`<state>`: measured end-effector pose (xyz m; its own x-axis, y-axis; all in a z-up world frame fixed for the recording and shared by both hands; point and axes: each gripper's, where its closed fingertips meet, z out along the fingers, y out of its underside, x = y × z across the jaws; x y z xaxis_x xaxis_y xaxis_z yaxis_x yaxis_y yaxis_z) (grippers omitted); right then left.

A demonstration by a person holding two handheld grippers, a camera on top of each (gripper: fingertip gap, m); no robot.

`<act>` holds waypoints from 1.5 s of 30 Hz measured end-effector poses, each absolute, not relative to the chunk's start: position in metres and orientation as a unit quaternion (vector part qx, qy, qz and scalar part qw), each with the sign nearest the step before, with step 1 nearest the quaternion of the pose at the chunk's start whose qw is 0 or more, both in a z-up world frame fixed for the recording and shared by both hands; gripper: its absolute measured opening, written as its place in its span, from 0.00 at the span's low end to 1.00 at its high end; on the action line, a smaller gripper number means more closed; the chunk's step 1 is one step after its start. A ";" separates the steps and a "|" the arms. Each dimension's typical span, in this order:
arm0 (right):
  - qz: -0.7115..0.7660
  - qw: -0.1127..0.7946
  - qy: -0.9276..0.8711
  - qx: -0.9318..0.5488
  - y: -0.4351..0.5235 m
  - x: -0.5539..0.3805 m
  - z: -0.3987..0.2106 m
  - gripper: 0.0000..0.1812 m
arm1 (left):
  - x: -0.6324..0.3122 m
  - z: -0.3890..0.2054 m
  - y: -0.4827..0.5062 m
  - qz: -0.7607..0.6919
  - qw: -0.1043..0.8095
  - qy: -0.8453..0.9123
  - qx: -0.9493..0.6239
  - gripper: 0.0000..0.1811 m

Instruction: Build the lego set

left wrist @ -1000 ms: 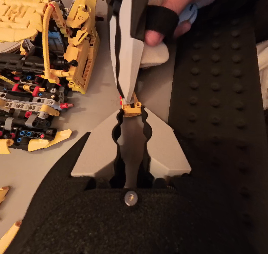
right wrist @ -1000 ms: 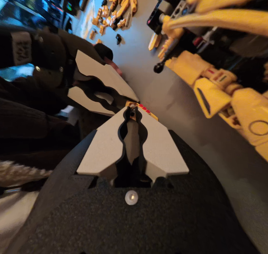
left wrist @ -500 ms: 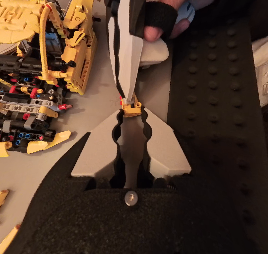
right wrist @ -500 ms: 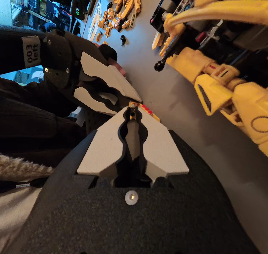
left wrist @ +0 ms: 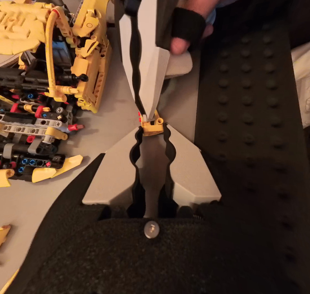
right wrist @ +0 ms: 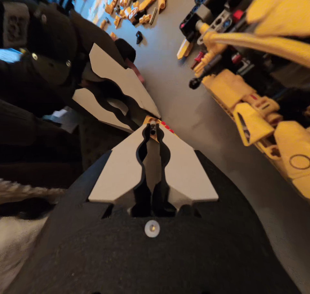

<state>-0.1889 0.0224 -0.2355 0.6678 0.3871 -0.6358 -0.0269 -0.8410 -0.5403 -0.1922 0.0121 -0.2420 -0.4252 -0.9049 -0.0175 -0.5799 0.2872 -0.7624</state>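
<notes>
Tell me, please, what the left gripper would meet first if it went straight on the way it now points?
Almost at once the right gripper, whose tips meet the small yellow piece held by the left gripper; depth looks near zero.

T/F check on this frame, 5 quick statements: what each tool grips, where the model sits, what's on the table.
1. The left tool is shut on a small yellow piece. True.
2. The right tool is wide open and empty. False: it pinches a small grey pin at its tips.
3. The two tools meet tip to tip at the yellow piece. True.
4. The big yellow model sits to the right of the left tool in the left wrist view. False: it is on the left.
5. Loose yellow parts lie on the grey table in the right wrist view. True.
</notes>
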 end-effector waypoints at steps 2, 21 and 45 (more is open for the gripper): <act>0.354 0.282 -0.122 -0.883 0.024 -0.187 -0.236 0.03 | -0.192 -0.242 0.012 -0.348 0.235 0.769 -0.482 0.14; 0.533 0.224 -0.080 -0.812 0.016 -0.192 -0.205 0.03 | -0.191 -0.212 0.005 -0.402 0.289 0.746 -0.445 0.16; 0.272 0.451 -0.499 -0.688 0.006 -0.203 -0.201 0.14 | -0.200 -0.206 -0.006 -0.481 0.203 0.719 -0.459 0.02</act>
